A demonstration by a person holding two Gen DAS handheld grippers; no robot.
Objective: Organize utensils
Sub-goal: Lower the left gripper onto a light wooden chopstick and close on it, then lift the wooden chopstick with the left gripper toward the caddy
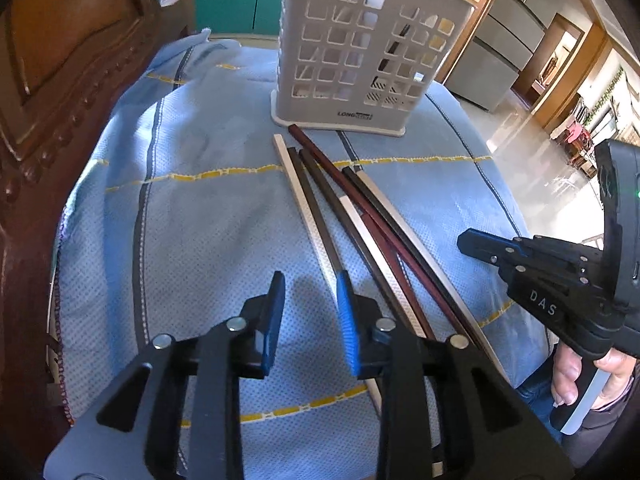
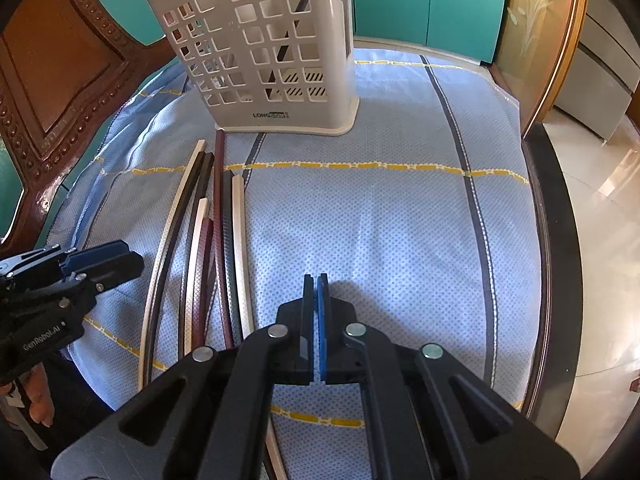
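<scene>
Looking down: we see a bench (image 2: pixel 400 220) under a blue cloth (image 1: pixel 200 220) with yellow and dark stripes.
Holder: a white slotted holder (image 1: pixel 360 52) stands upright at the far side of the cloth; through its slots we make out one dark stick (image 2: pixel 286 46) leaning inside, in the right-hand part as the right wrist view shows it.
Chopsticks: a loose bundle of chopsticks (image 1: pixel 352 216), white, dark and red-brown, lies flat on the cloth just in front of the holder, the far ends near its base, the near ends running toward us.
Left gripper: our left gripper (image 1: pixel 310 320) hangs over the cloth with its jaws a little apart and nothing between them; its right finger (image 1: pixel 346 320) sits at the edge of the bundle, over the white stick, and we cannot tell if it touches.
Right gripper: our right gripper (image 2: pixel 316 320) has its jaws closed together on nothing, over bare cloth just to the right of the bundle.
Hand: a hand (image 1: pixel 576 376) grips the handle of the right gripper at the edge of the left wrist view.
Around: a carved wooden chair back (image 1: pixel 60 80) stands to the left of the bench, teal cabinet doors (image 2: pixel 420 0) behind it.
</scene>
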